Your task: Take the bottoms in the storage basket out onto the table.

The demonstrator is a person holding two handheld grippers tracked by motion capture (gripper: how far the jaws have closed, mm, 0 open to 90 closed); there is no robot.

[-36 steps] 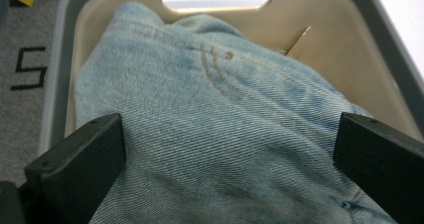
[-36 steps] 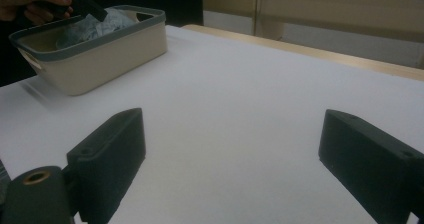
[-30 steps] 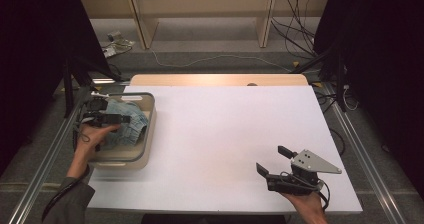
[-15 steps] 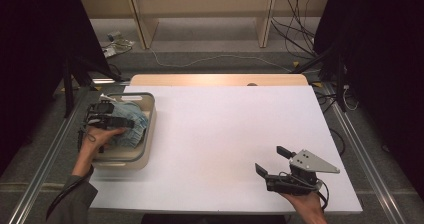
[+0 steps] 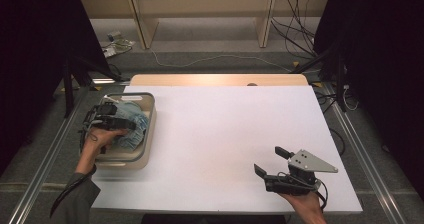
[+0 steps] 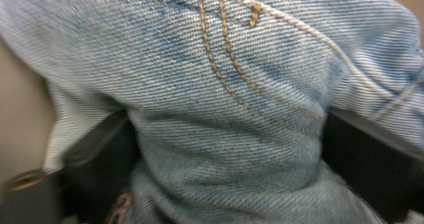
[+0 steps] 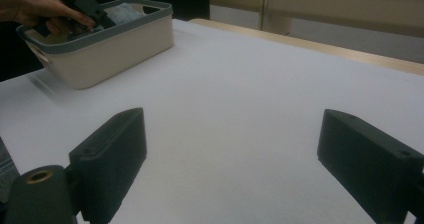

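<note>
Denim cloth (image 5: 131, 126), pale blue with tan stitching, lies bundled inside a cream bin (image 5: 148, 134) with a grey rim, which stands at the left edge of the white counter (image 5: 225, 134). The left tool (image 5: 134, 125) reaches down into that bin, held by the person's left hand (image 5: 100, 139). In the left gripper view a thick fold of the denim (image 6: 225, 114) bulges up between the two black jaws, which flank it on either side; those jaws have just been closing on the fold, yet whether their pads already press it cannot be told. The right tool (image 5: 269, 160) rests low over the counter at the near right, well apart from the bin, held by the right hand (image 5: 302, 204). Its jaws stand wide apart with only bare counter between them. From the right gripper view, the bin (image 7: 115, 39) sits at the far left.
</note>
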